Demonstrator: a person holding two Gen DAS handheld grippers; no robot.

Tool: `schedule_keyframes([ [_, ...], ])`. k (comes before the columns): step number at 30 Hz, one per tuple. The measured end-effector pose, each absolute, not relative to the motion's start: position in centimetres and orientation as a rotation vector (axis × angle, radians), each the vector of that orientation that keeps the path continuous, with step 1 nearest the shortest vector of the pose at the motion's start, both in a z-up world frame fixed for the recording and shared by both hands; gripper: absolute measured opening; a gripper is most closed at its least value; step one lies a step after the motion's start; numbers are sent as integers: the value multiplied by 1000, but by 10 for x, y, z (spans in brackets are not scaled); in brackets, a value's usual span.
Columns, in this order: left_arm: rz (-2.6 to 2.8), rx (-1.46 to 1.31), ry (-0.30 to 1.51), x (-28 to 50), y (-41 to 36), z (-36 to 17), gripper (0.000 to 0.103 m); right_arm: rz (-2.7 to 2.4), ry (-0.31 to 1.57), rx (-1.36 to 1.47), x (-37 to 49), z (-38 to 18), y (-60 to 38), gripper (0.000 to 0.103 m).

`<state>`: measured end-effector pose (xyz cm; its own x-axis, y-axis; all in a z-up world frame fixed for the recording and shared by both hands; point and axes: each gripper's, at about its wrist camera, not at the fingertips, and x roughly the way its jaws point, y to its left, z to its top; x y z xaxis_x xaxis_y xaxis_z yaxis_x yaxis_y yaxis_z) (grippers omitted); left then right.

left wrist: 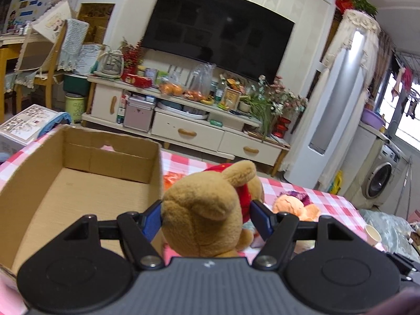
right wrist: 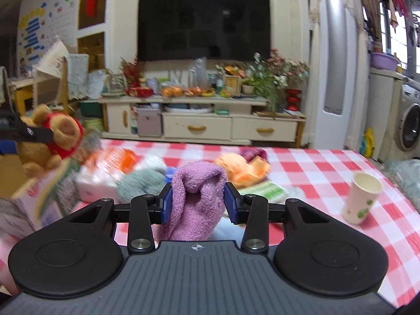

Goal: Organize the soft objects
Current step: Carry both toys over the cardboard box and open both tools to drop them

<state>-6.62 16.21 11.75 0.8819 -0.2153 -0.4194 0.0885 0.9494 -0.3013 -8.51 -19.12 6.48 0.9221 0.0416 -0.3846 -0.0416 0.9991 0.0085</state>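
The brown plush bear (left wrist: 207, 210) is clamped in the left gripper (left wrist: 207, 216), lifted just beside the cardboard box (left wrist: 78, 183); a purple towel (right wrist: 197, 199) is squeezed in the right gripper (right wrist: 197, 200) above the checked tablecloth (right wrist: 315, 162). The bear could be snagged on the box's near wall if carried across too low. The box is seen empty; the paper cup (right wrist: 361, 197) stands well apart.
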Motion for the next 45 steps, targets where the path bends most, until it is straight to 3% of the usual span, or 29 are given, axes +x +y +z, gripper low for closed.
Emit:
schedule_keyframes([
  [14, 58, -323, 493, -54, 223, 110, 70, 349, 384, 78, -53, 98, -101, 50],
  [30, 244, -365, 610, -41, 268, 89, 71, 542, 504, 128, -29, 86, -46, 51],
  [32, 248, -363, 625, -40, 268, 88, 71, 554, 521, 121, -30, 84, -43, 54],
  [35, 256, -358, 634, -40, 268, 88, 80, 554, 545, 124, -27, 84, -44, 64],
  [36, 256, -354, 628, -41, 268, 90, 84, 555, 545, 134, -29, 84, -47, 71],
  [37, 257, -349, 621, -41, 267, 91, 87, 552, 540, 144, -32, 85, -50, 86],
  [39, 264, -335, 605, -43, 266, 94, 87, 535, 519, 161, -37, 87, -55, 100],
  [45, 234, -312, 556, -45, 254, 99, 92, 461, 496, 201, -51, 86, -76, 102],
])
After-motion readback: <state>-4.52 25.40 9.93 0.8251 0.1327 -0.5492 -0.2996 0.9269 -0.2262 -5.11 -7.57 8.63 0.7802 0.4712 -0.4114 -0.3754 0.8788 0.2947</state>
